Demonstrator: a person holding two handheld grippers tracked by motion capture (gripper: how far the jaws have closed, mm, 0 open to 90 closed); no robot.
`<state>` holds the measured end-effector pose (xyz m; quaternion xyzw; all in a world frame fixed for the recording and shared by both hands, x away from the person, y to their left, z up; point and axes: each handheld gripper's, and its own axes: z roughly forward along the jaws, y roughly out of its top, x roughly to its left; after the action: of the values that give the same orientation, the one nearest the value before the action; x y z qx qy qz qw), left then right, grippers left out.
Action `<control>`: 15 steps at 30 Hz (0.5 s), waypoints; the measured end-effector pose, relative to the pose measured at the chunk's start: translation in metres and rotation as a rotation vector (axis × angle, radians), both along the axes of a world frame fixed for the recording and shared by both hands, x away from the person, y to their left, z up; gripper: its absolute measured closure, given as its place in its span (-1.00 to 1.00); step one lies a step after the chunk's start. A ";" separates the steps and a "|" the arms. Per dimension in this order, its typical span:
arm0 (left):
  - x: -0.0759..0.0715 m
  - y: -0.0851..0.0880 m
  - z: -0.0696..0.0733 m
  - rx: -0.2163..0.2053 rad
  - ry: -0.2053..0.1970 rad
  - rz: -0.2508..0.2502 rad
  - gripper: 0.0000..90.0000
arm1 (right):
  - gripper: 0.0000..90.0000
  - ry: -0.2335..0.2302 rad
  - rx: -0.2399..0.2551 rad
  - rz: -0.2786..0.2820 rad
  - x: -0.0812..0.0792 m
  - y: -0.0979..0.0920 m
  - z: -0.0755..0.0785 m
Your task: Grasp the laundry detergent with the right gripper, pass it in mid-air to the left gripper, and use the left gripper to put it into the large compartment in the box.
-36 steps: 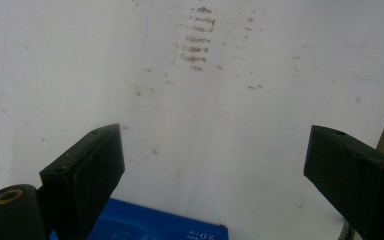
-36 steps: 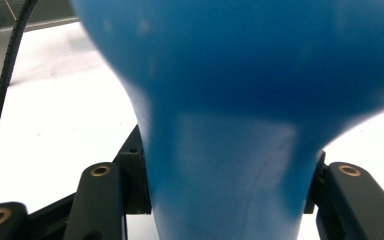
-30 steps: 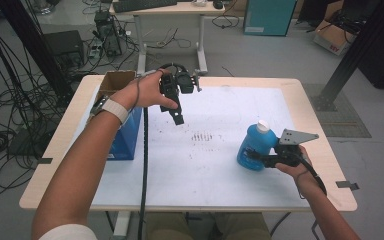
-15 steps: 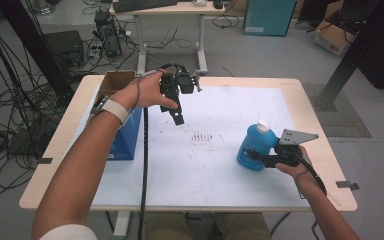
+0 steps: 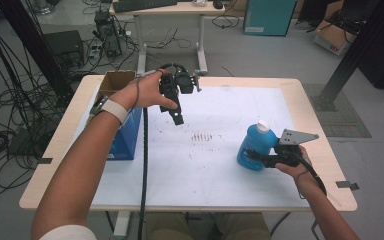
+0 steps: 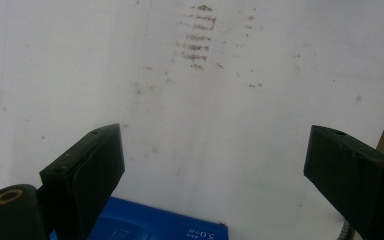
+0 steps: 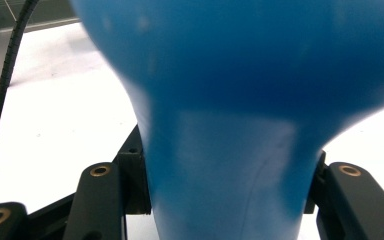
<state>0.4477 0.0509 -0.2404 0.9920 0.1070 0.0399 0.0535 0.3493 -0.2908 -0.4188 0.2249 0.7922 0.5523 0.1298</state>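
Blue box [image 5: 125,140] stands at the table's [image 5: 55,150] left edge, an open cardboard box [image 5: 116,81] behind it. Left gripper [image 5: 177,117] held above the white sheet [image 5: 220,115] right of the blue box, pointing down, jaws wide apart, nothing between them. Smudge marks [image 5: 203,136] at sheet centre. Blue bottle [image 5: 252,147], white cap [image 5: 263,126], stands upright at the sheet's right; right gripper [image 5: 254,156] clamped on its body.

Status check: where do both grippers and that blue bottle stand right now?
Right hand-held gripper shut on blue bottle. Left hand-held gripper open, holding nothing, above table. Nothing in the way.
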 end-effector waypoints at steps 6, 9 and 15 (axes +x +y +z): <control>0.000 0.000 0.000 -0.001 -0.001 -0.002 -0.78 | -0.03 -0.004 0.001 0.000 0.000 0.000 0.000; 0.000 -0.001 0.000 -0.001 0.000 -0.001 -0.78 | -0.03 -0.003 0.001 0.000 0.000 0.000 0.000; 0.000 -0.001 0.000 -0.003 -0.001 0.001 -0.79 | -0.03 -0.001 0.003 0.000 0.000 0.000 0.000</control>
<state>0.4473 0.0502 -0.2408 0.9919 0.1073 0.0405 0.0549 0.3494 -0.2908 -0.4191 0.2247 0.7914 0.5534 0.1296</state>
